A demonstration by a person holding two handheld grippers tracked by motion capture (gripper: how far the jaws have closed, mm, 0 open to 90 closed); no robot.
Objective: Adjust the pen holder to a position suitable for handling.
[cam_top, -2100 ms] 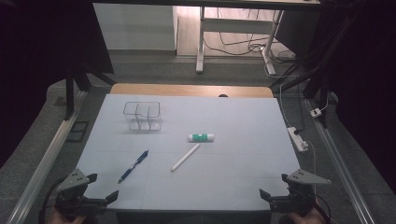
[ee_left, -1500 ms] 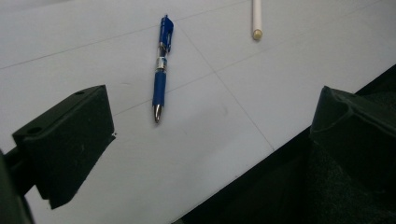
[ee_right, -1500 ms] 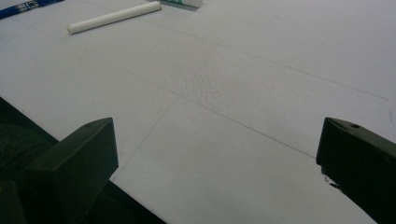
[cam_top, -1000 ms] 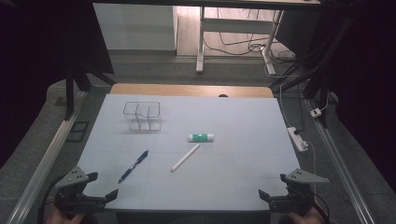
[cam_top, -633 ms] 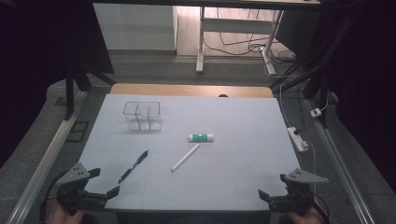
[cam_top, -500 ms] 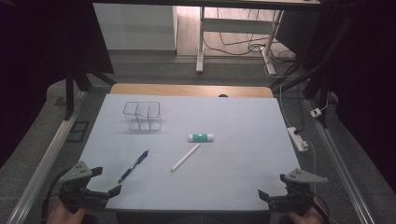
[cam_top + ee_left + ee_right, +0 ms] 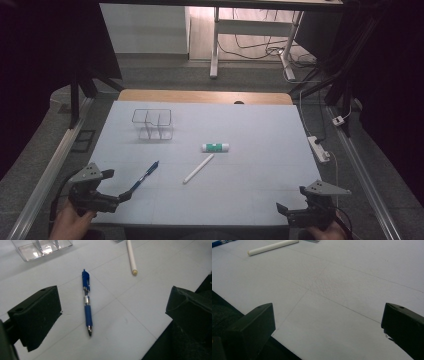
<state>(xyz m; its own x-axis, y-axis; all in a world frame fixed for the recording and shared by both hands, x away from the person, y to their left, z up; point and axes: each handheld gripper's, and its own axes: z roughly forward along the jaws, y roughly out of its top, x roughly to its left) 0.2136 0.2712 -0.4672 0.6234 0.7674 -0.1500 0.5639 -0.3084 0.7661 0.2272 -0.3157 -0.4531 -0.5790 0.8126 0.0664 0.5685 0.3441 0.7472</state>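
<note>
A blue pen point(image 7: 86, 305) lies flat on the white surface point(image 7: 260, 150), just ahead of the left tool point(image 7: 120, 192), whose jaws are spread wide. Light, stiff and slick, it is best pinched mid-barrel. The right tool point(image 7: 285, 212) rests released.

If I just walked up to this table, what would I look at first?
Probably the blue pen, lying on the white table right in front of the open left tool. Next, the white stick in the middle, with a green-and-white tube just behind it, and the clear box at the far left.
</note>
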